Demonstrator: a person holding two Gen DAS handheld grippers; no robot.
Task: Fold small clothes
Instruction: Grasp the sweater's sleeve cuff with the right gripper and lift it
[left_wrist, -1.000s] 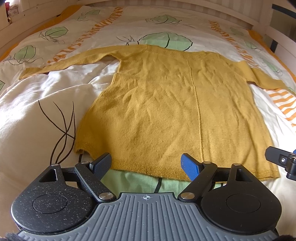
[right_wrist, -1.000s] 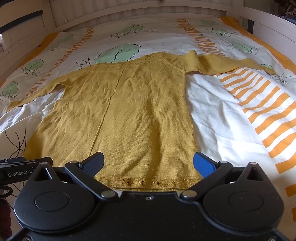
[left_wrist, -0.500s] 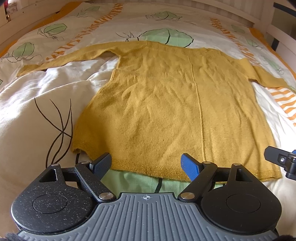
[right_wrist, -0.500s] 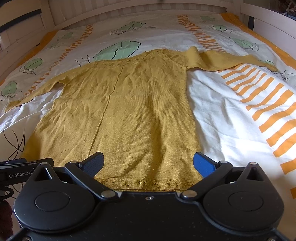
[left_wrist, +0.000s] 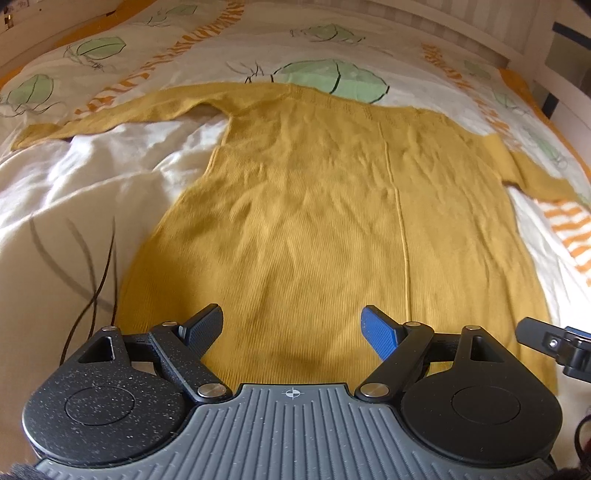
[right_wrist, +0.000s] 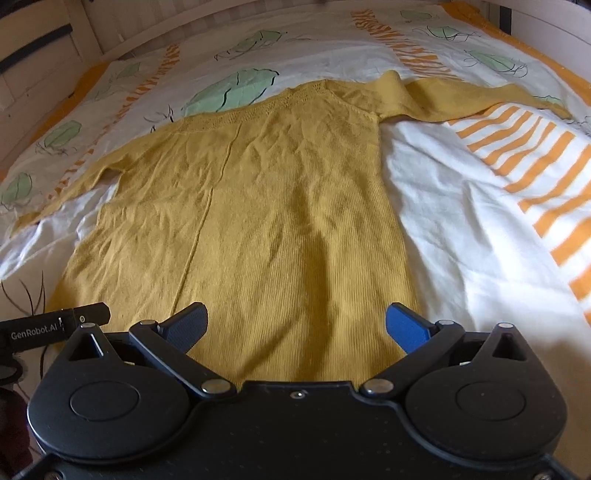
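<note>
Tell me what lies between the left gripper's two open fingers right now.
In the left wrist view, only the mustard sweater lies between the left gripper fingers: its lower body, spread flat on the bedspread.

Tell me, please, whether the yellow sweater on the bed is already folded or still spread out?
Spread out. The yellow sweater lies flat on the bedcover, both sleeves stretched sideways, no fold showing.

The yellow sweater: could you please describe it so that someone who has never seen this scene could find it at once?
A bedspread printed with green leaves and orange stripes covers the whole bed. Flat in its middle lies the yellow sweater, hem nearest the cameras and both long sleeves spread sideways. It is the only garment there, plain mustard knit against patterned white cloth.
</note>
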